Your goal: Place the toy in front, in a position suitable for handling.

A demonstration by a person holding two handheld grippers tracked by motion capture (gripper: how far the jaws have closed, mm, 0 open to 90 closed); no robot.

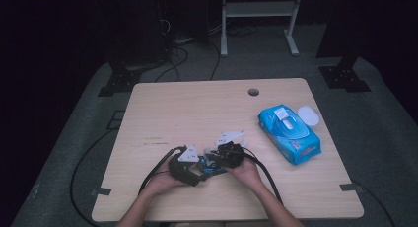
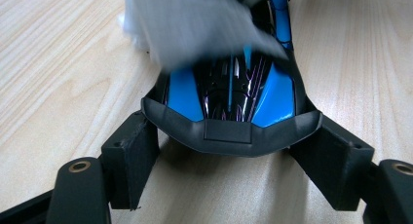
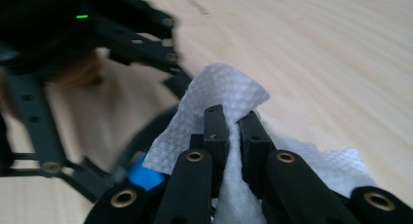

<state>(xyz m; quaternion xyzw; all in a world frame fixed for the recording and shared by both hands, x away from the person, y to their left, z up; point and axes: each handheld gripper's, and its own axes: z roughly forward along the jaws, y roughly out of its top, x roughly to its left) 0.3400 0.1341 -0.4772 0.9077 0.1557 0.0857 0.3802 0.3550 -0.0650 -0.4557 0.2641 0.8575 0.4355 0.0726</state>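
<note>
A blue and black toy car [image 2: 229,92] rests on the wooden table [image 1: 197,113], near its front edge. My left gripper [image 2: 234,146] is shut on it, one jaw pressing each side of its black bumper. In the high view the left gripper [image 1: 196,169] and the right gripper [image 1: 219,155] meet over the car [image 1: 209,167]. My right gripper [image 3: 233,124] is shut on a white wipe [image 3: 224,92] that lies over the car's far end. The left gripper view shows that wipe [image 2: 195,29] blurred. A bit of the car's blue body [image 3: 143,176] peeks out beneath the wipe.
A blue pack of wipes [image 1: 288,133] lies at the table's right, with a white round lid [image 1: 309,116] beside it. A cable hole [image 1: 253,92] sits near the far edge. Black cables trail off the front edge. A white frame [image 1: 259,19] stands on the floor beyond.
</note>
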